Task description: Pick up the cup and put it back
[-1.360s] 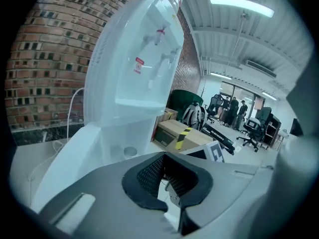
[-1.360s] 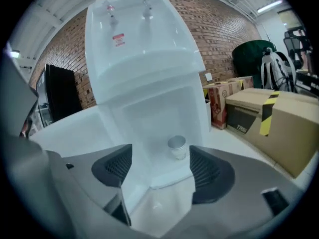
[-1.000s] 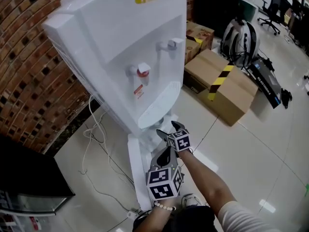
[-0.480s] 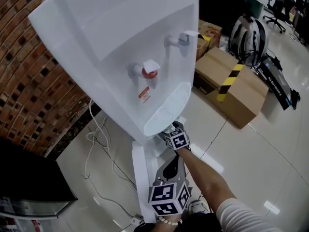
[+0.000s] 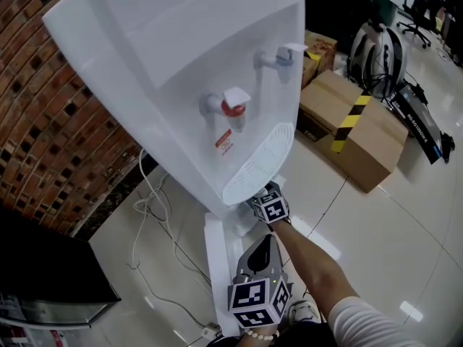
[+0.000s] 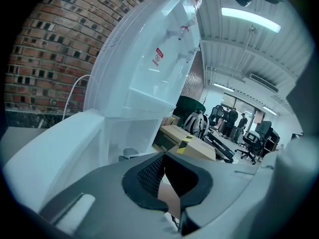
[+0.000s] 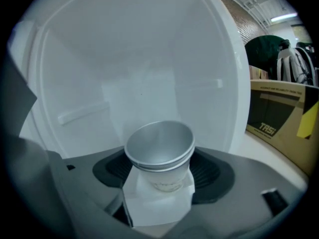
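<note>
One cup (image 7: 159, 148) (upright, on a white block (image 7: 158, 205)) between parted, just-closing jaws of the right hand-held gripper (image 7: 162, 166)

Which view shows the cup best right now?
The right gripper view: the grey cup sits centred, rim visible, between the jaws of the right gripper, which have just been closing. In the head view the white water dispenser hides it; the left gripper view shows no cup.

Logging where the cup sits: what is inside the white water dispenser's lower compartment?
A pale paper cup, apparently empty, stands on a white block against the compartment's white back wall. From the head view, the white water dispenser and its drip tray cover all of it.
</note>
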### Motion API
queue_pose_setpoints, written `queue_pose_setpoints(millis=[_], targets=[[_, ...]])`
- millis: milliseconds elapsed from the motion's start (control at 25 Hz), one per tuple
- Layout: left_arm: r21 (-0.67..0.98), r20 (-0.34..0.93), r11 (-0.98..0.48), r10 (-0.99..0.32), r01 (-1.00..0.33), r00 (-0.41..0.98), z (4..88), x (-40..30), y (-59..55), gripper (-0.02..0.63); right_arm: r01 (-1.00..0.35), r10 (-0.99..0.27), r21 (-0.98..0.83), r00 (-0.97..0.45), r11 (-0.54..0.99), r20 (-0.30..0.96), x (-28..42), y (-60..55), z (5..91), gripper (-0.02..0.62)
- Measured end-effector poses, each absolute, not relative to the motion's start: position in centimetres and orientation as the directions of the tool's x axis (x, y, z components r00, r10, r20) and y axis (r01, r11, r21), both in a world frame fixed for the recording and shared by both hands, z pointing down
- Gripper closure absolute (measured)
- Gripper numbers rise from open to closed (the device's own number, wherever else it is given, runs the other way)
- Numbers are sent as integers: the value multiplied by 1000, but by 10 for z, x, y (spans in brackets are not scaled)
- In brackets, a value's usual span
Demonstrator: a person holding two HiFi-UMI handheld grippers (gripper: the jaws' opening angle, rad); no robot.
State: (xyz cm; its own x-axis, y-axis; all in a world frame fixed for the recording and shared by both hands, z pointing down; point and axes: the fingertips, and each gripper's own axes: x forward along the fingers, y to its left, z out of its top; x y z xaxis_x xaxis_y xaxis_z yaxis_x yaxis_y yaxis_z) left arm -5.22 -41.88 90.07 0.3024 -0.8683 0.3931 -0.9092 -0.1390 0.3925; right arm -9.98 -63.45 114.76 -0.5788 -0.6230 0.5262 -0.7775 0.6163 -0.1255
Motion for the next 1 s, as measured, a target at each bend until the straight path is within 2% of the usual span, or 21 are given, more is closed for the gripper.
queue_pose_setpoints(millis=[240, 480, 1000], targets=[[399, 380, -138, -875, -907, 301, 888, -48, -417, 600, -765, -636, -95, -592, 637, 495, -76, -615, 1114, 236], [324, 392, -145, -879, -935, 272, 842, -50, -388, 600, -787, -657, -106, -574, 608, 489, -29, -555, 1046, 238], [249, 495, -196, -816, -949, 298, 668, -50, -261, 602, -804, -646, -191, -572, 563, 505, 25, -339, 758, 238]])
